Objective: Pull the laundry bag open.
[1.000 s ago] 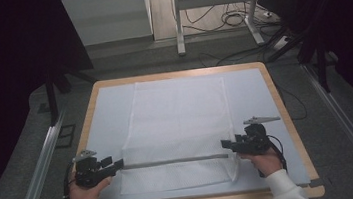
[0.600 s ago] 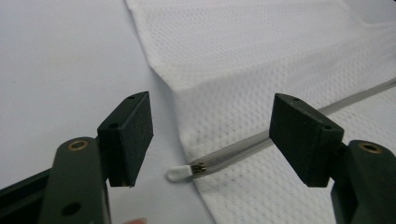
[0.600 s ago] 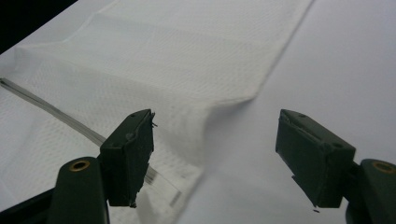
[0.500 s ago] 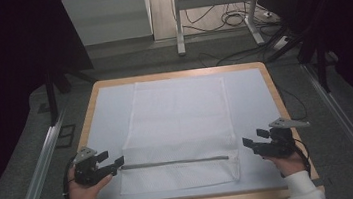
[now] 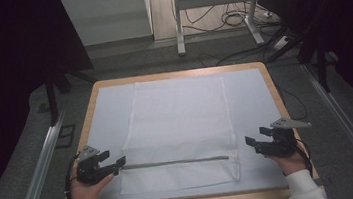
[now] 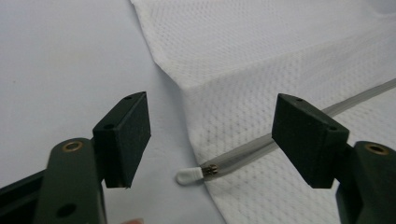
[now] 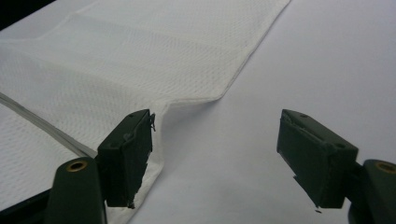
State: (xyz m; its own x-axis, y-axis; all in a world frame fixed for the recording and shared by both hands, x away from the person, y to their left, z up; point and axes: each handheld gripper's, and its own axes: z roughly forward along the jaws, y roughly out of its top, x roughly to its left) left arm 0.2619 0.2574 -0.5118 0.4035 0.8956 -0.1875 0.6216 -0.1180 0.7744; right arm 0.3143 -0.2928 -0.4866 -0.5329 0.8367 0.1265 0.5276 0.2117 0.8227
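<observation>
While each tool [image 5: 117,164] [image 5: 250,141] has just spread empty, white honeycomb mesh cloth [image 5: 180,124] lies flat under a grey rod [image 5: 174,162].

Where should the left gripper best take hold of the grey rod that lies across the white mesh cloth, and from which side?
Probably at the rod's white-capped end, which pokes past the cloth's edge onto the bare table. Come from the left, where the left gripper has just been opening with that tip between its jaws.
</observation>
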